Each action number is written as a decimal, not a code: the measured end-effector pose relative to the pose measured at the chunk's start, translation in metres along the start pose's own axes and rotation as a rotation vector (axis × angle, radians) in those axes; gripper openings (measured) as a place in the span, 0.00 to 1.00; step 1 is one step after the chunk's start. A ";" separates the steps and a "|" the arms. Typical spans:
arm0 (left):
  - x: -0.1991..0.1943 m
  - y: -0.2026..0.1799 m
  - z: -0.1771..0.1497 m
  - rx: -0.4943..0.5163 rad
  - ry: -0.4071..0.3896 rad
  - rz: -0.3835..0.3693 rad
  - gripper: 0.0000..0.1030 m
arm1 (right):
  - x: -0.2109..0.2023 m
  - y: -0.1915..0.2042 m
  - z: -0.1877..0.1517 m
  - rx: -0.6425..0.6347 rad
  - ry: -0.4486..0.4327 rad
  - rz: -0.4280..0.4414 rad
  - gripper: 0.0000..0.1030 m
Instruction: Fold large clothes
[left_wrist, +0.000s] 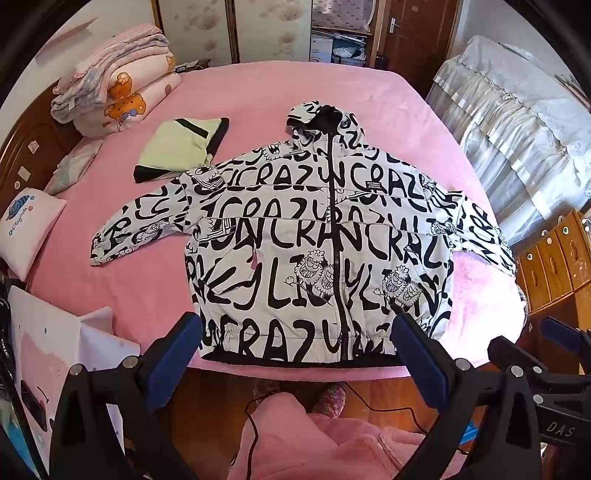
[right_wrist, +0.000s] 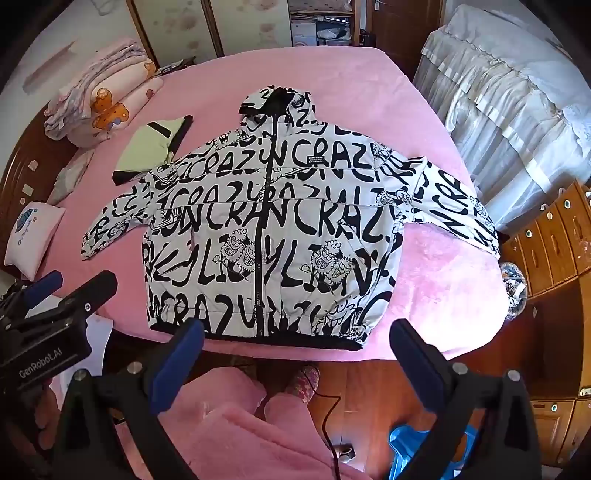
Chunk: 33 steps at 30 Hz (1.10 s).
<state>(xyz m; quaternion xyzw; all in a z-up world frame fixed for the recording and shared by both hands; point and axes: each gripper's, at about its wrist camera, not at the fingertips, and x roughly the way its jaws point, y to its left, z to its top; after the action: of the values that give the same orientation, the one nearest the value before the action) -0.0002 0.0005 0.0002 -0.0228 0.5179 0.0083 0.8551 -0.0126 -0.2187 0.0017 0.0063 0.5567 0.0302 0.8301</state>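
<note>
A white hooded jacket with black lettering lies spread flat, front up and zipped, on a pink bed. Its sleeves stretch out to both sides and its hem lies along the near bed edge. My left gripper hangs open above the hem, nothing between its blue pads. My right gripper is open too, held over the near bed edge at the hem's right half, with empty blue pads. The right gripper also shows at the right edge of the left wrist view; the left gripper shows at the left of the right wrist view.
A folded pale green and black garment lies beyond the left sleeve. Stacked quilts and a small pillow sit at the bed's left. A draped piece of furniture and wooden drawers stand right. A person's pink clothing and slippers are below.
</note>
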 end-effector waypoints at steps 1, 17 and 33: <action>0.000 0.000 0.000 0.001 -0.001 0.000 0.99 | 0.001 0.000 0.000 0.000 0.001 0.001 0.98; 0.000 -0.001 0.000 0.004 0.003 0.001 0.99 | 0.004 -0.002 0.006 0.004 0.013 0.000 0.98; -0.002 -0.015 0.018 0.003 0.013 -0.010 0.99 | 0.012 -0.012 0.006 0.021 0.021 0.002 0.98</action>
<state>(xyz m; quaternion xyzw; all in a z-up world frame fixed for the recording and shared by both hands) 0.0152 -0.0134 0.0103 -0.0244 0.5233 0.0031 0.8518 -0.0022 -0.2302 -0.0077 0.0151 0.5657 0.0253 0.8240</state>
